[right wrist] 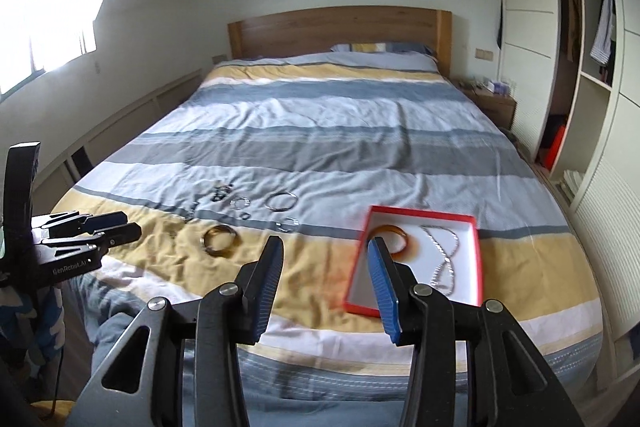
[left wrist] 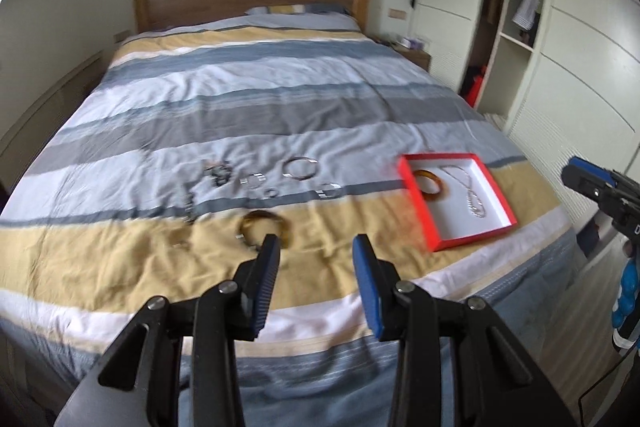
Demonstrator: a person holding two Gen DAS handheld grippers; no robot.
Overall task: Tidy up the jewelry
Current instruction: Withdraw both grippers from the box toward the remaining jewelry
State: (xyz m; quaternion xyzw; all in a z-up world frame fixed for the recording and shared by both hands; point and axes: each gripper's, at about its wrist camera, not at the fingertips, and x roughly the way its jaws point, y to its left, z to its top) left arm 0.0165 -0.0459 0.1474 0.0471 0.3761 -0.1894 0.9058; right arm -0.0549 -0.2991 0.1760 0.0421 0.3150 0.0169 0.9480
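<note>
A red box [left wrist: 414,205] [right wrist: 424,213] with a white inside lies on the striped bed and holds an amber bangle [left wrist: 429,183] [right wrist: 394,235] and a silver chain [left wrist: 472,195] [right wrist: 444,259]. To its left on the cover lie a brown bangle [left wrist: 262,227] [right wrist: 220,241], a silver bangle [left wrist: 301,169] [right wrist: 282,202], small rings [left wrist: 330,190] [right wrist: 287,224] and dark pieces [left wrist: 218,173] [right wrist: 222,191]. My left gripper [left wrist: 316,247] [right wrist: 128,225] hangs open above the bed's near end, nothing between its fingers. My right gripper [right wrist: 326,247] is open and empty too, in front of the box.
The wooden headboard [right wrist: 340,27] stands at the far end. A white wardrobe [right wrist: 592,107] with open shelves runs along the right side, with a bedside table [right wrist: 494,107] by it. A window [right wrist: 48,7] is on the left wall.
</note>
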